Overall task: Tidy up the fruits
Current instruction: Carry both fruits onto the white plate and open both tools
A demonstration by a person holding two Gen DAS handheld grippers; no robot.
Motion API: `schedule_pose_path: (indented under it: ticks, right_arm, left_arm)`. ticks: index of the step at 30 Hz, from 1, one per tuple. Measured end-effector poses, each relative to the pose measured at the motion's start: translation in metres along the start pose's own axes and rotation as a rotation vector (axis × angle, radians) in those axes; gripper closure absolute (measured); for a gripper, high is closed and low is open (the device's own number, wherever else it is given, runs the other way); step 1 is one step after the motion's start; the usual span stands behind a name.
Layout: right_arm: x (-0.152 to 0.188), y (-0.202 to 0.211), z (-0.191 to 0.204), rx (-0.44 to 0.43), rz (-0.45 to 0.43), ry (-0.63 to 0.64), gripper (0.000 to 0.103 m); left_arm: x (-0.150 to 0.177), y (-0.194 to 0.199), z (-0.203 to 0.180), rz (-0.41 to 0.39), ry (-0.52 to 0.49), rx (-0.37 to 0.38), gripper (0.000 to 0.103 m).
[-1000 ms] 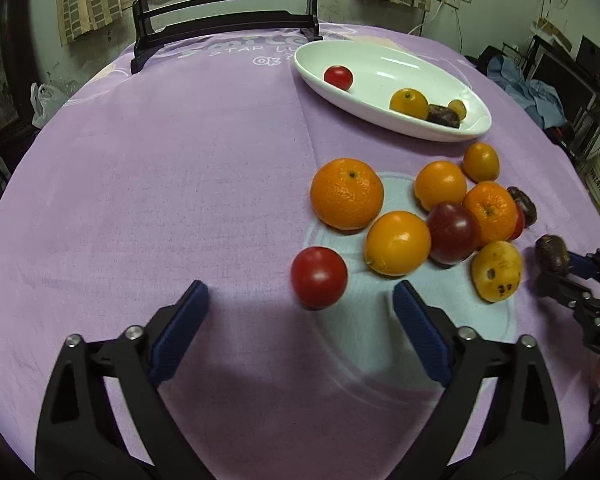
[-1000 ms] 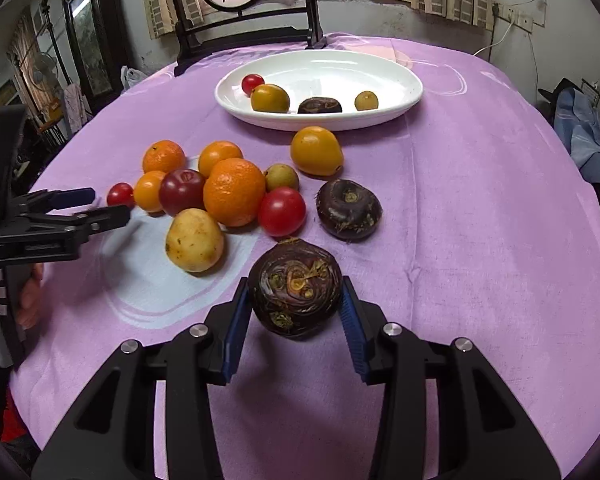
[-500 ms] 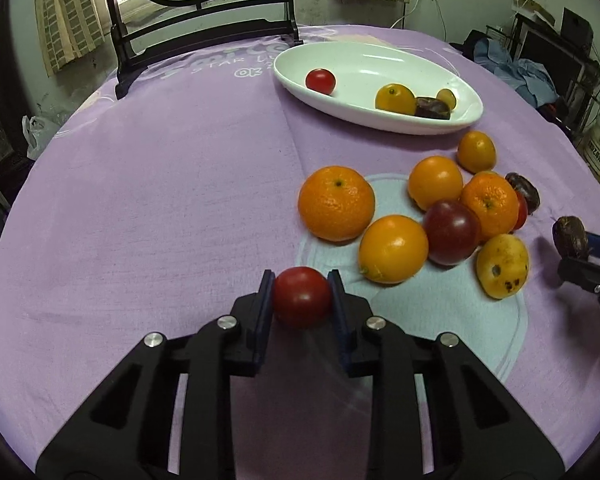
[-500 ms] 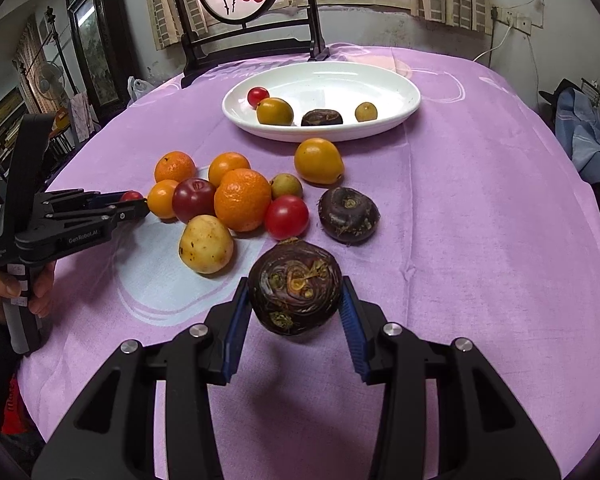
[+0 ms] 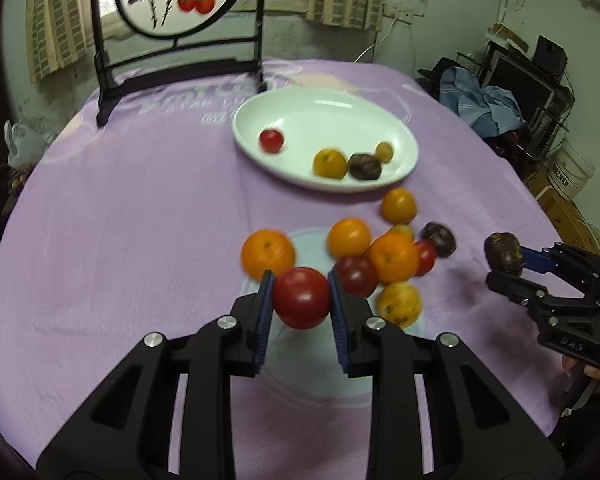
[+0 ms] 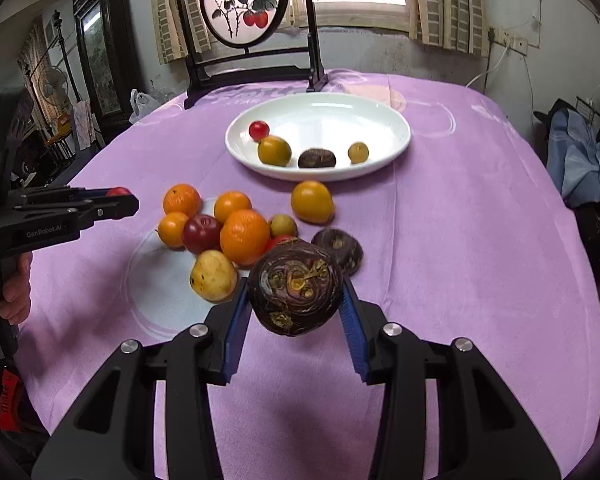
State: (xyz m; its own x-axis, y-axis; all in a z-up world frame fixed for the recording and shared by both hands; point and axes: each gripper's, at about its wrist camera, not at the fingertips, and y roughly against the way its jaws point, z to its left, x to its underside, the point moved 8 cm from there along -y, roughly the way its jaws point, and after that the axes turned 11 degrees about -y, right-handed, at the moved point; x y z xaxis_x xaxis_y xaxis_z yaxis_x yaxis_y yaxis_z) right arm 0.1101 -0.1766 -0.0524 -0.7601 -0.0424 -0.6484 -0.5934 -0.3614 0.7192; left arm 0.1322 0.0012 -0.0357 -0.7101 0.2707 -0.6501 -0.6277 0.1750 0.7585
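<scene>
My left gripper is shut on a red tomato and holds it above the purple cloth, in front of the fruit pile. My right gripper is shut on a dark purple round fruit, lifted above the cloth; it also shows in the left wrist view. A white oval plate at the back holds a small red tomato, a yellow fruit, a dark fruit and a small yellow-green fruit. Several oranges, a dark red fruit and a yellow fruit lie in a pile.
A dark wooden stand with a round painted panel stands at the far table edge behind the plate. Another dark purple fruit and a yellow-orange fruit lie between pile and plate. Clutter and a blue cloth sit beyond the right edge.
My left gripper closed on the red tomato and lifted it off the cloth, tilting up toward the plate. My right gripper rose with the dark purple fruit still held.
</scene>
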Motion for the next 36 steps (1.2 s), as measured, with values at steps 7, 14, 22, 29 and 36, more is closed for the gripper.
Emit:
schedule_pose_path:
  ticks: [7,14,22,29,36]
  right_arm:
    - [-0.038,0.004,0.004,-0.007,-0.054,0.03,0.059]
    - [-0.075,-0.028,0.005,0.005,-0.031,0.038,0.059]
    - [-0.101,-0.085,-0.002,0.032,0.033,0.006,0.059]
    - [-0.113,-0.12,-0.007,0.065,0.047,0.014,0.059]
    - [-0.12,-0.136,-0.017,0.075,0.036,-0.029,0.055]
  left_arm:
    - [-0.051,-0.006,-0.007,-0.018,0.0,0.012,0.076]
    - [-0.088,-0.04,0.002,0.006,0.014,-0.013,0.076]
    - [-0.097,-0.098,0.024,0.079,0.065,-0.034,0.076]
    - [-0.107,-0.136,0.035,0.1,0.123,-0.025,0.075]
    - [-0.115,-0.143,0.045,0.057,0.19,-0.055,0.032]
